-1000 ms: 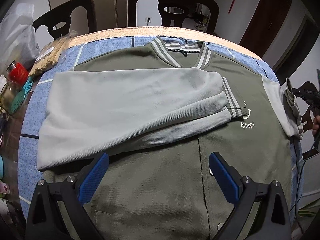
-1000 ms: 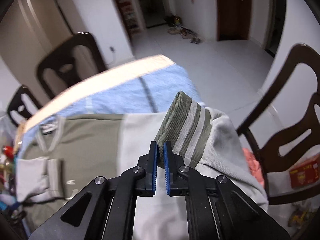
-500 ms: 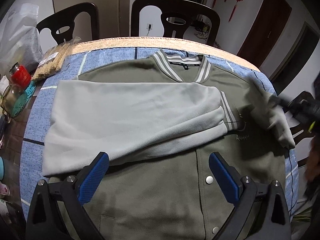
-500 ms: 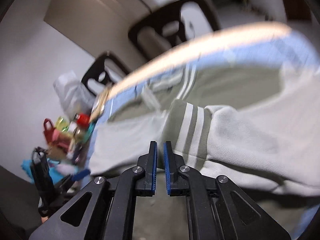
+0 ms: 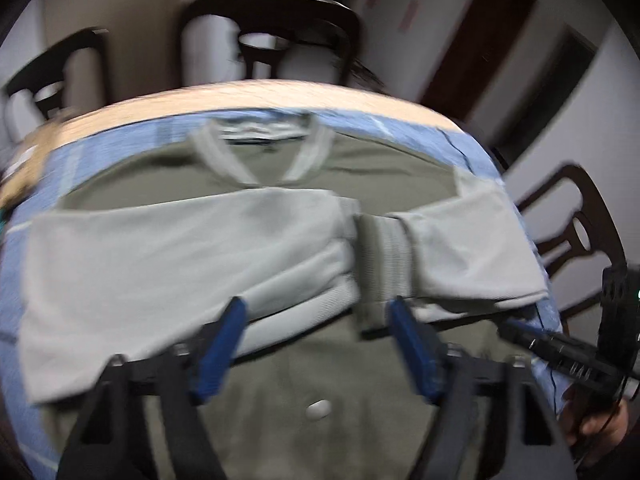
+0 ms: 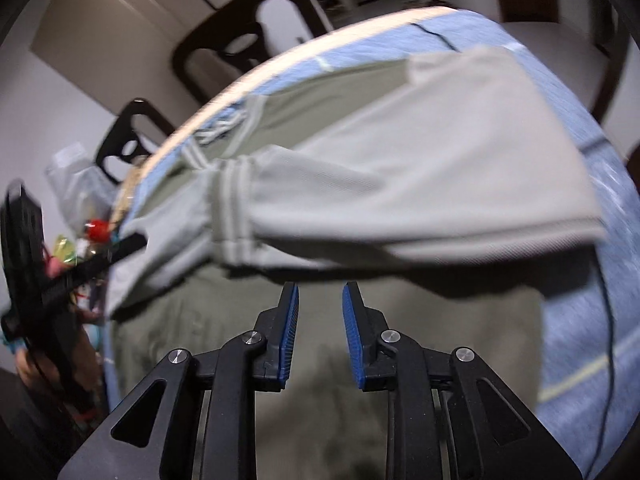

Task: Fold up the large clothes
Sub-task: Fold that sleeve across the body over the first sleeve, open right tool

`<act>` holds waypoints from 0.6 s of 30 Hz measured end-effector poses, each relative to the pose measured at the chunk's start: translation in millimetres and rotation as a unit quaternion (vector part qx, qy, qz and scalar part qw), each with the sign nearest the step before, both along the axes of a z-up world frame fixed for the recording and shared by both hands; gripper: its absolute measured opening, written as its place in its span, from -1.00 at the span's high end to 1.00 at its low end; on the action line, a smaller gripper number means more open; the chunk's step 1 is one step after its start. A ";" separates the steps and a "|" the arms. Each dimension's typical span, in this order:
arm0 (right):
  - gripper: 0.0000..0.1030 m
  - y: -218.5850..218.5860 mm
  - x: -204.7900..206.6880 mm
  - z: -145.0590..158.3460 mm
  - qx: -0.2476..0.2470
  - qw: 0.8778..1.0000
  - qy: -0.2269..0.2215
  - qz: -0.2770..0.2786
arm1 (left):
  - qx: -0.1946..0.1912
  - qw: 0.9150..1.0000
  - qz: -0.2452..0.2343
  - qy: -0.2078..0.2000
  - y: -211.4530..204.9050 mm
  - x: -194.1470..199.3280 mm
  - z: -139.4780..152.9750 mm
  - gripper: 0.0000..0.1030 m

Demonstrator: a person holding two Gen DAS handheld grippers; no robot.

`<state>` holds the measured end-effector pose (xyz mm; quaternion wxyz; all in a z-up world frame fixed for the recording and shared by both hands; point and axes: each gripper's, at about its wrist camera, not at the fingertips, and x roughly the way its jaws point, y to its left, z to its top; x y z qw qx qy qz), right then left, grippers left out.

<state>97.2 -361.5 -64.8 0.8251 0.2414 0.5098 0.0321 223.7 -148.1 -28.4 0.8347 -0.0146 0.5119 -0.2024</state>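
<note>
An olive jacket with light grey sleeves lies flat on the blue tablecloth, collar at the far side. Both sleeves are folded across the chest: the left sleeve and the right sleeve, with their striped cuffs meeting near the middle. My left gripper hovers over the jacket front; its jaws are closing with nothing pinched between them. My right gripper is just short of the right sleeve; its jaws are opening and the gap between them is empty. The picture is motion-blurred.
Dark wooden chairs stand behind the round table, and another chair at its right. Bags, a red-capped jar and other clutter crowd the table's left edge. A thin black cable hangs at the right side.
The right gripper carried the striped cuff leftward across the jacket, laid the sleeve down and let go, its jaws parting. The left gripper shifted and its jaws narrowed.
</note>
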 end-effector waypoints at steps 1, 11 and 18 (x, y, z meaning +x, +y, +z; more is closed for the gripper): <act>0.54 -2.8 -4.8 -3.1 -0.008 1.000 0.005 -0.005 | -0.003 1.000 -0.014 0.002 -12.7 5.4 -3.7 -0.33; 0.54 -20.1 -32.1 -31.7 -0.012 0.999 0.033 -0.031 | 0.020 0.998 -0.037 0.046 -66.5 46.0 -55.2 -0.34; 0.54 -27.6 -35.7 -40.3 0.001 0.999 0.030 -0.040 | 0.075 0.996 -0.035 0.018 -75.4 42.4 -56.2 0.19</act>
